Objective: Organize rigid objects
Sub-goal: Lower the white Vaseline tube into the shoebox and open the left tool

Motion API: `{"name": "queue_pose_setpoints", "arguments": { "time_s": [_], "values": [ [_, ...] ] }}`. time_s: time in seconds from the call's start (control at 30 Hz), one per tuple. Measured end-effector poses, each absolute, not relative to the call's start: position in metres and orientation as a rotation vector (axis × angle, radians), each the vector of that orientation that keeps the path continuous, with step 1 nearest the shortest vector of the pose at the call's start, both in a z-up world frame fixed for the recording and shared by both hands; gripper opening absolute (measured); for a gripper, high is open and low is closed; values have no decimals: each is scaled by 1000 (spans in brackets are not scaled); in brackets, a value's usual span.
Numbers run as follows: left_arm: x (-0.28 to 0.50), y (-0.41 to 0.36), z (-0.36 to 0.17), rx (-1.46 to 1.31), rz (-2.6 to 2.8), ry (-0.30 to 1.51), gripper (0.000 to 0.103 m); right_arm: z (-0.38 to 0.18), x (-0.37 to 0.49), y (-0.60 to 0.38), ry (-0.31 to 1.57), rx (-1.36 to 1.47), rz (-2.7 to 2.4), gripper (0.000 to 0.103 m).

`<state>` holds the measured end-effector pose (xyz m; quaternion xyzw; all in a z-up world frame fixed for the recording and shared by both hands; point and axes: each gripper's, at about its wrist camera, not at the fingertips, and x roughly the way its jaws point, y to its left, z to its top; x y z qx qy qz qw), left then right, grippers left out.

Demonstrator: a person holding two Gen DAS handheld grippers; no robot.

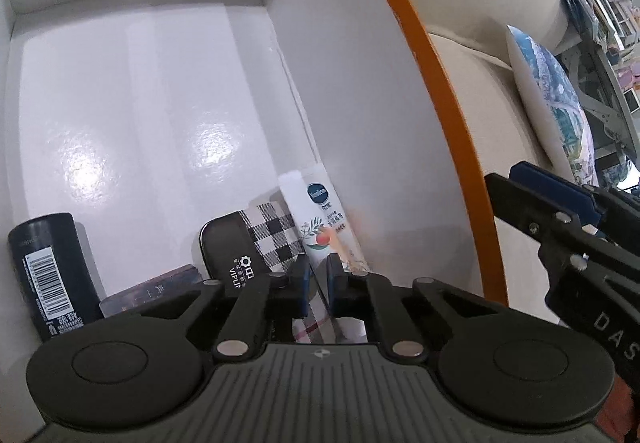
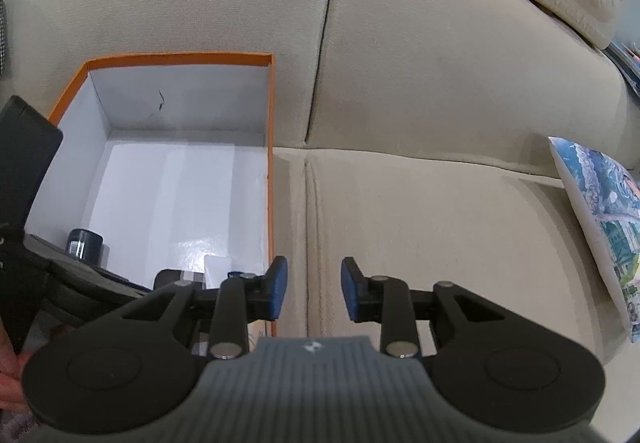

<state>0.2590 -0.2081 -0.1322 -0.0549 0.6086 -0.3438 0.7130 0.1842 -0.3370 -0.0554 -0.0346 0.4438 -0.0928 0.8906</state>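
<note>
Four items are found in the near right corner of the orange-rimmed box (image 1: pixel 400 23): a dark canister (image 1: pixel 52 267), a black case (image 1: pixel 228 255), a checked pouch (image 1: pixel 276 239) and a white tube (image 1: pixel 320 219). The left gripper (image 1: pixel 318 275) is closed and empty above them; the right gripper (image 2: pixel 314 289) is held partly open, empty, over the sofa (image 2: pixel 440 203). Placement is judged done; fetching another item is called for next.

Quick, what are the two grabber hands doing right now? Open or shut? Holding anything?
Left gripper: jaws shut, over the box, gripping nothing that shows.
Right gripper: jaws open and empty, above the sofa.
</note>
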Motion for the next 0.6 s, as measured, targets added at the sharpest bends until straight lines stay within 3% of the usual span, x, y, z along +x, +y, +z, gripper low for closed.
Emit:
{"name": "queue_pose_setpoints", "arguments": {
  "time_s": [0.6],
  "values": [
    [191, -135, -14, 38, -763, 1025, 10, -21, 139, -294, 884, -56, -132, 32]
  ]
}}
